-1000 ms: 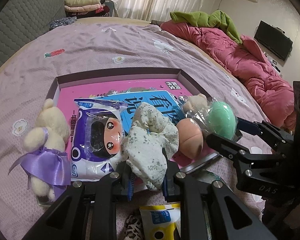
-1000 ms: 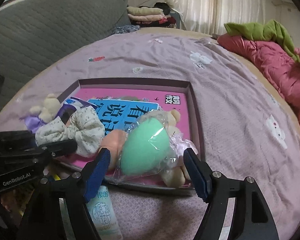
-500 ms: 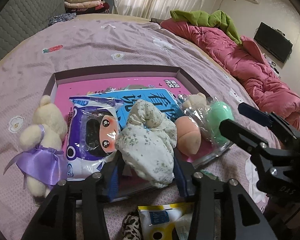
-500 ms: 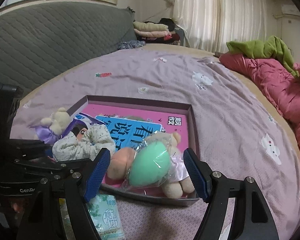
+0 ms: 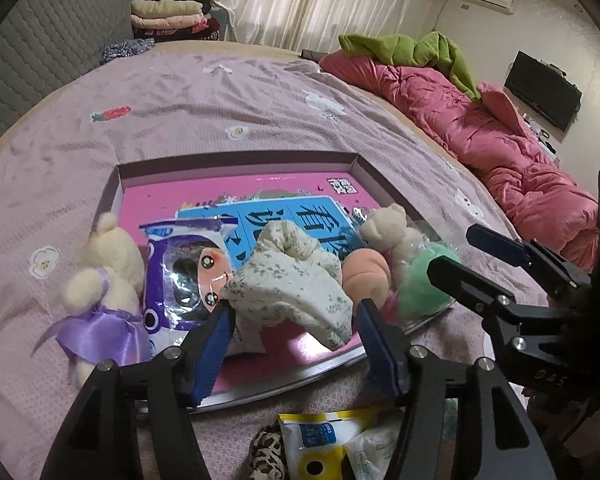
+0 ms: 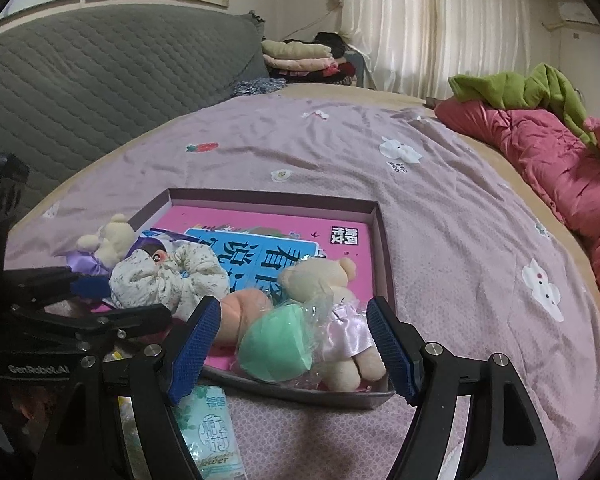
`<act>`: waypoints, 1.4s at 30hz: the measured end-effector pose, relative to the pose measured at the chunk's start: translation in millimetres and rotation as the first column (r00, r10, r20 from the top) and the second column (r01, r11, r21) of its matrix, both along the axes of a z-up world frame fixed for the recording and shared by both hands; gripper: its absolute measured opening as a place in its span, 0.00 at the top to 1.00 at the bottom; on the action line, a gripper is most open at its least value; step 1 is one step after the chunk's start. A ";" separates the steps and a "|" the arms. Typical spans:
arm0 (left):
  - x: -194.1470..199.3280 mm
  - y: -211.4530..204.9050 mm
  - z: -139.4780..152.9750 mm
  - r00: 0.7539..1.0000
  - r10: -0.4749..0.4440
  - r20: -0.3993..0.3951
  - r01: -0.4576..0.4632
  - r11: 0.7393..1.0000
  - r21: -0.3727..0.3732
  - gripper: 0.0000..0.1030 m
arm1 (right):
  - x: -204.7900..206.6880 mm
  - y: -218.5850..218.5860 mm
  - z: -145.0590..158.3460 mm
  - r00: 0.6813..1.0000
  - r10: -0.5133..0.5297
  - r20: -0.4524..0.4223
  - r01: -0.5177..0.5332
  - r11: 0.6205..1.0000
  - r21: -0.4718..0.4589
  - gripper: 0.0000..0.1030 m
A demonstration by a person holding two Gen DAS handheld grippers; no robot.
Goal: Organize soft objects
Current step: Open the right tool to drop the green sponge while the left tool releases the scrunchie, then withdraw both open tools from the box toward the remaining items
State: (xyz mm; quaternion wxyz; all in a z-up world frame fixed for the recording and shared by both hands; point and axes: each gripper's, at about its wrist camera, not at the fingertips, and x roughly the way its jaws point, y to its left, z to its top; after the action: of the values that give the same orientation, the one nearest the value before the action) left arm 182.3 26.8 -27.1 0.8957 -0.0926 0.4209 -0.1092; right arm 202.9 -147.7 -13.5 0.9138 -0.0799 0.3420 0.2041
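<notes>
A shallow tray (image 5: 236,160) with a pink printed floor lies on the lilac bedspread (image 5: 180,92). Inside are a floral fabric scrunchie (image 5: 296,280), a purple tissue pack (image 5: 184,276), a peach plush (image 5: 366,274), a wrapped green sponge (image 6: 276,344) and a pink-dressed bear (image 6: 324,280). A bear with a purple bow (image 5: 104,280) leans on the tray's left rim. My left gripper (image 5: 296,336) is opening; the scrunchie rests between its jaws, the pads just off it. My right gripper (image 6: 292,344) stands open around the green sponge, not touching it.
A yellow and white packet (image 5: 324,436) and a leopard-print item (image 5: 266,456) lie before the tray, beside a green tissue pack (image 6: 210,432). A pink quilt (image 5: 500,148) under a green garment (image 5: 412,48) fills the right side. A grey headboard (image 6: 80,80) rises at left.
My left jaws went from shut on the floral scrunchie to wide apart, and the scrunchie settled in the tray. The right gripper drew back a little from the green sponge and tilted up.
</notes>
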 end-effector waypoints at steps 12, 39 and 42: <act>-6.7 8.2 17.6 0.997 0.036 0.073 -0.039 0.999 0.039 0.39 | -1.4 -6.7 2.5 1.000 -0.009 0.015 0.008 1.000 0.014 0.26; -39.4 45.1 45.1 0.974 0.150 0.170 -0.153 0.988 0.001 0.39 | -9.6 -10.4 17.2 0.999 0.009 0.052 -0.012 0.998 0.054 0.26; -42.6 50.2 45.6 0.971 0.171 0.169 -0.173 0.985 -0.001 0.39 | -11.4 -10.9 19.7 0.998 0.012 0.058 -0.016 0.998 0.059 0.26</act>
State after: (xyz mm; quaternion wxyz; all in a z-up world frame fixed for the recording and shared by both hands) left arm 139.6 77.0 18.6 0.9348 -0.1130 0.3349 -0.0357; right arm 191.5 -158.6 6.3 0.9238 -0.0611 0.3088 0.2182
